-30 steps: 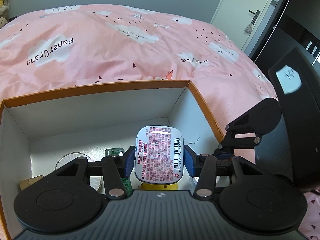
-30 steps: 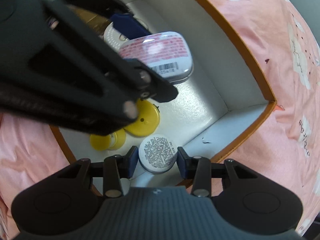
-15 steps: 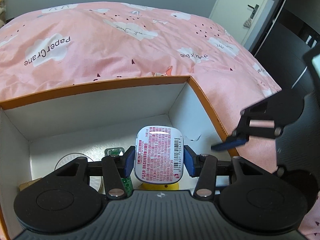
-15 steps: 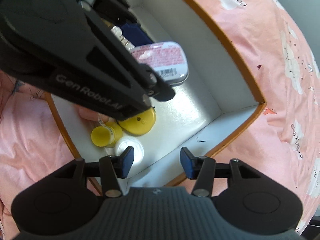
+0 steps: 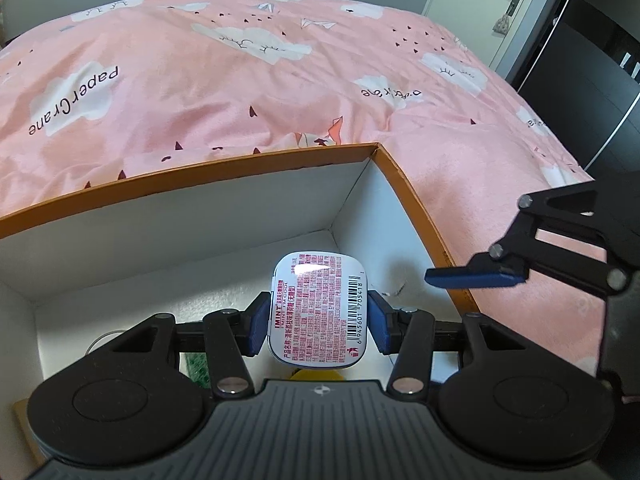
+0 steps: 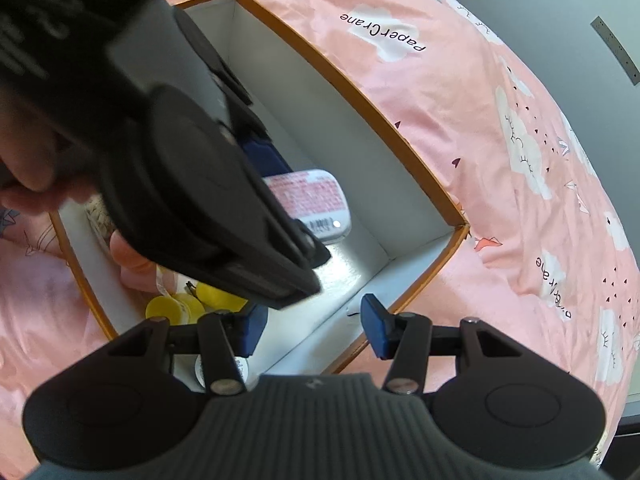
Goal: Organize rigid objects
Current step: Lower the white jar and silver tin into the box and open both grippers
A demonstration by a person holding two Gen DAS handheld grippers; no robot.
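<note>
My left gripper (image 5: 318, 322) is shut on a white mint tin (image 5: 318, 308) with red print and a barcode, held flat side up over the floor of an orange-rimmed white box (image 5: 240, 160). In the right wrist view the same tin (image 6: 316, 200) hangs low inside the box (image 6: 360, 92), and the left gripper's black body (image 6: 192, 184) covers much of the box floor. My right gripper (image 6: 310, 330) stands open and empty above the box's near corner. A small white round tin (image 6: 240, 368) lies on the floor under its left finger.
The box sits on a pink cloud-print bedspread (image 5: 240, 80). Yellow caps (image 6: 164, 308) and a yellow disc (image 6: 218, 294) lie in it, plus a green item (image 5: 198, 372) and a white round lid (image 5: 104, 340). A person's hand (image 6: 28, 168) holds the left gripper. A door (image 5: 480, 8) stands far right.
My right gripper let go of the small white round tin, widened its jaws and lifted away from the box floor. My left gripper carried the mint tin a little deeper into the box.
</note>
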